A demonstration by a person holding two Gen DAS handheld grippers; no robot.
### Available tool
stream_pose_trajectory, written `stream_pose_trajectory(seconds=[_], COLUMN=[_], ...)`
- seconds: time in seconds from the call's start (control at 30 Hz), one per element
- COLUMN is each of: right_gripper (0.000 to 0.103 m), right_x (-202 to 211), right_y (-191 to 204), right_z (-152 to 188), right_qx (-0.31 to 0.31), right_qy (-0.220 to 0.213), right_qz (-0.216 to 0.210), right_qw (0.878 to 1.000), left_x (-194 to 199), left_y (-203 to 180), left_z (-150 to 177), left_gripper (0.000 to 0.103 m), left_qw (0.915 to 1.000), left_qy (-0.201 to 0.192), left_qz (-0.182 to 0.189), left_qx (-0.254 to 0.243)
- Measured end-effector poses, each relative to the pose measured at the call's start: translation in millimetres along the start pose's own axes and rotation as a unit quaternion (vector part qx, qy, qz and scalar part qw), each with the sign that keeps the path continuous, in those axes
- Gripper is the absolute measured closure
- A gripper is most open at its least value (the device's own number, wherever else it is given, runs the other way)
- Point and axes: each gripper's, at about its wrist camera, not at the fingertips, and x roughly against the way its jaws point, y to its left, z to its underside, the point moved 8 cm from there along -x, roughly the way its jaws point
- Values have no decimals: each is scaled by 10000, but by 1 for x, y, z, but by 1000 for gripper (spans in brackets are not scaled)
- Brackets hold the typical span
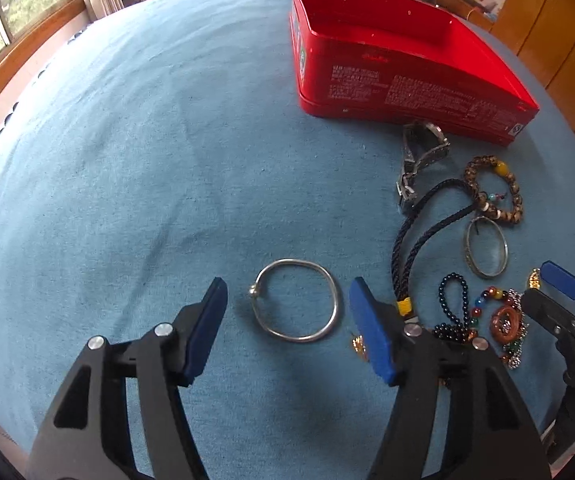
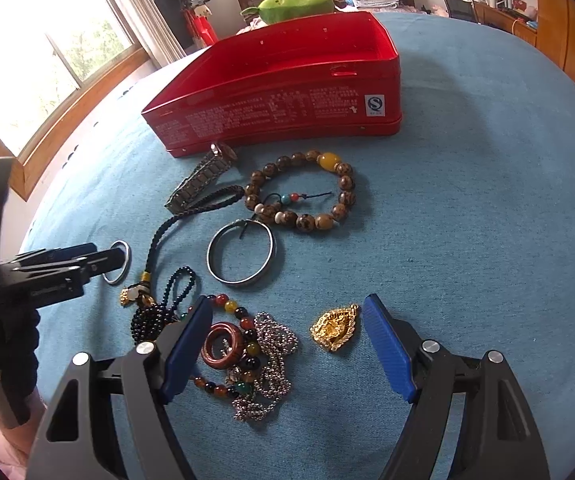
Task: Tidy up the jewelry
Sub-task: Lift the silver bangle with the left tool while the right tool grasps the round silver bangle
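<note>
My left gripper is open and empty, its blue pads either side of a thin silver bangle lying flat on the blue cloth. My right gripper is open and empty over a pile: a silver chain, a brown wooden ring, coloured beads and a gold pendant. Farther off lie a wide silver bangle, a brown bead bracelet, a dark cord, a watch and black beads. The open red tin stands behind them.
The blue cloth covers a round table whose edge curves along the left by a window. A green plush toy sits beyond the tin. Wooden cabinets stand at the right. The left gripper shows at the right wrist view's left side.
</note>
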Motion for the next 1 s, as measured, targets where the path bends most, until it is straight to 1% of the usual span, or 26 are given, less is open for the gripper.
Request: stream_pose_trajectory(seconds=[0.03,0.07,0.1,0.17,0.27,0.3,0.33,0.37,0.4,0.43,0.53,0.63,0.67,0.7,0.73,0.77,0.8,0.87,0.9,1.0], right_gripper=[25,25,25,25,25,25,25,25,25,25,25,25,25,25,25,25,25,25,25,25], right_x=[1,1,1,2,2,1,1,1,0,-1,-6,-13,-16,-18,-21,-23,-25,-26,-27,-27], right_y=[0,0,0,-1,-1,0,0,0,0,2,8,11,12,13,17,18,18,20,20,21], right_z=[0,0,0,-1,-3,-4,-5,-6,-7,-8,-11,-15,-15,-16,-16,-17,-19,-20,-21,-23], right_qx=[8,13,10,-2,-23,-31,-38,-51,-61,-64,-24,-18,-27,-34,-27,-7,2,2,-10,-11], right_qy=[-4,-9,-14,-19,-7,-2,2,12,26,43,119,187,214,250,276,296,299,297,290,275], right_qz=[3,8,14,31,29,30,34,36,37,37,7,28,34,25,15,23,30,20,3,-13], right_qw=[10000,10000,10000,10000,10000,10000,10000,10000,10000,10000,9999,9998,9998,9997,9996,9996,9995,9996,9996,9996], left_x=[-2,-3,-4,-4,-3,0,3,3,3,2,0,1,1,-1,0,-2,-2,-2,-5,-11], left_y=[-5,-5,-6,-11,-11,-9,-6,4,3,3,1,-6,-9,-13,-17,-28,-31,-41,-45,-57], left_z=[0,-3,-4,-4,-6,-1,-2,4,4,4,2,6,7,3,3,3,2,3,2,-5], left_gripper=[51,52,56,56,56,62,78,97,98,98,98,95,90,79,71,56,46,45,45,42], left_qw=[10000,9999,9998,9995,9998,9999,9997,9998,9995,9990,9993,9994,9993,9991,9988,9989,9991,9993,9994,9993], left_qy=[47,-22,-71,-134,-148,-150,-220,-171,-81,-44,-60,-75,-66,-51,-39,-41,-63,-119,-76,-123], left_qz=[-40,-99,-156,-210,-71,-14,-80,-5,256,422,366,326,361,412,473,462,394,235,203,43], left_qx=[-8,-49,-118,-168,-92,-60,-16,64,145,158,80,-9,-21,-43,-84,-122,-160,-259,-275,-363])
